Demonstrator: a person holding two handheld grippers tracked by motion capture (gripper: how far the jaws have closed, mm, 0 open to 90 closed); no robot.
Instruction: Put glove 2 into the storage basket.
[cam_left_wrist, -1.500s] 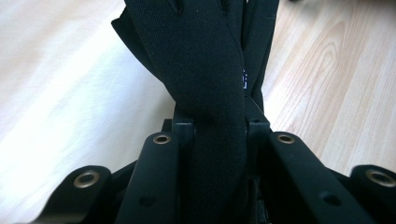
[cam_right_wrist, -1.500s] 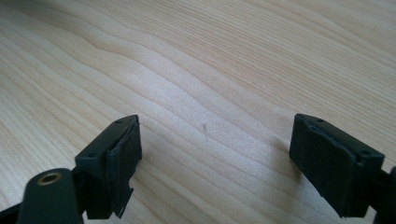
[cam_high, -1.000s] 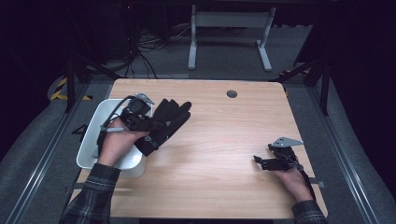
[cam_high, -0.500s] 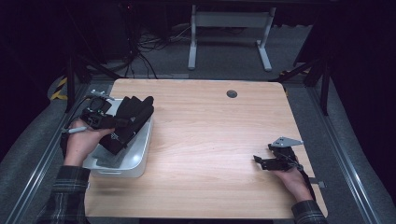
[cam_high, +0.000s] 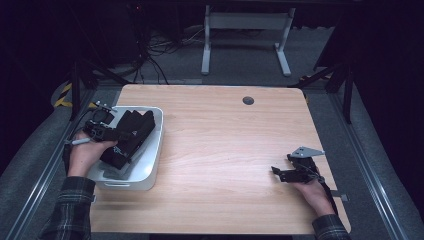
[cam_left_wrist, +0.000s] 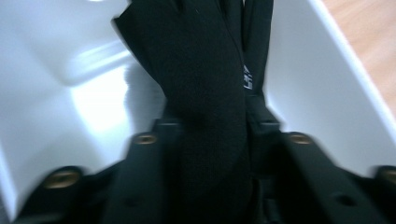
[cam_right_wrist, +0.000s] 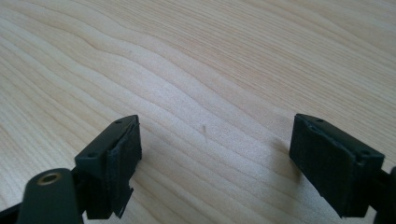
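— On the table (cam_high: 220, 150)?
— White tub (cam_high: 152, 155) at left edge, black glove (cam_high: 131, 137) inside.
— Left gripper (cam_high: 120, 135)?
— Over tub, jaws just been opening, glove between them.
— Right gripper (cam_high: 280, 174)?
— Spread wide, holding nothing.

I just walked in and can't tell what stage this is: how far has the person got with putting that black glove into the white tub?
Mostly done: the black glove is already down inside the white tub at the table's left edge. In hand: the left gripper has the glove between its jaws, which have just been opening. Left: letting go fully and drawing that gripper out. The right gripper rests open over bare wooden table, holding nothing.
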